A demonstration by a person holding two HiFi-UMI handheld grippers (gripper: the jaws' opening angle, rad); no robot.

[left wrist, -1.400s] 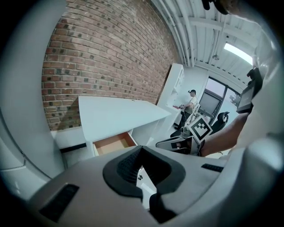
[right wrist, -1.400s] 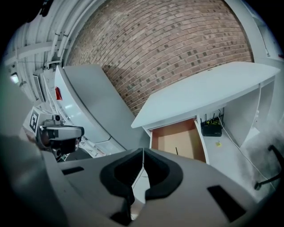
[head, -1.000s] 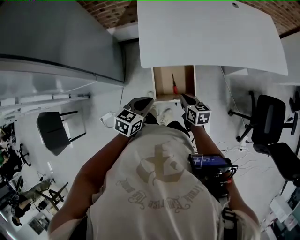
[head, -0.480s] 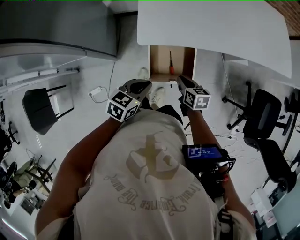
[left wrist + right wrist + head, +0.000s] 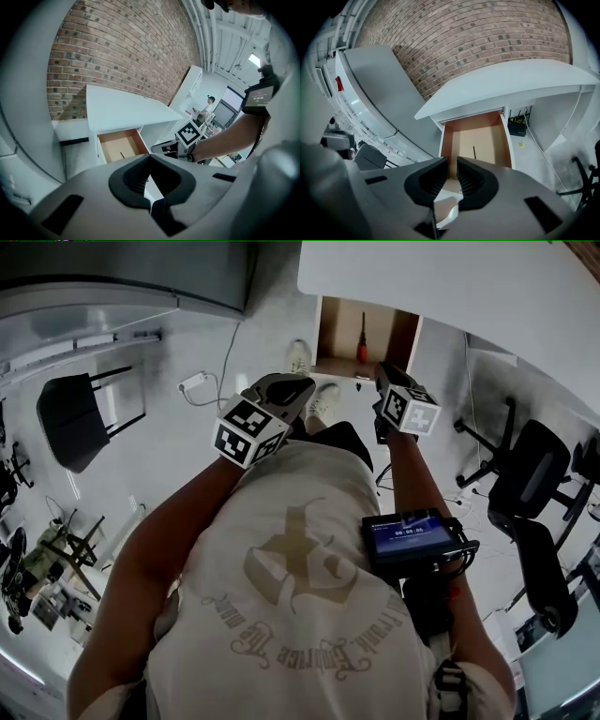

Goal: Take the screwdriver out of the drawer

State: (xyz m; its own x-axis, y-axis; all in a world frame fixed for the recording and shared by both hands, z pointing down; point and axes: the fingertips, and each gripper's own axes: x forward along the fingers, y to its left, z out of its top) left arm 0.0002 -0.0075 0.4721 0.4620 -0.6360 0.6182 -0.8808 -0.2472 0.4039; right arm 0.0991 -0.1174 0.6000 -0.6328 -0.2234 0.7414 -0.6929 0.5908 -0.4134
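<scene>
The wooden drawer stands pulled out from under the white desk. In it lies the screwdriver, red handle toward me and thin shaft pointing to the back. From the right gripper view only its dark shaft shows on the drawer's floor. My right gripper hovers at the drawer's front right corner, its jaws opening by a narrow gap with nothing between them. My left gripper hangs left of the drawer's front, shut and empty; its view shows the drawer ahead.
A black chair stands at the left and office chairs at the right. A white power block with a cable lies on the floor. The person's shoes are below the drawer's front. A screen device rides at the person's right side.
Both grippers have sunk and come closer to the drawer's front. The right gripper now sits at the drawer's front right corner. The screwdriver has not moved.
</scene>
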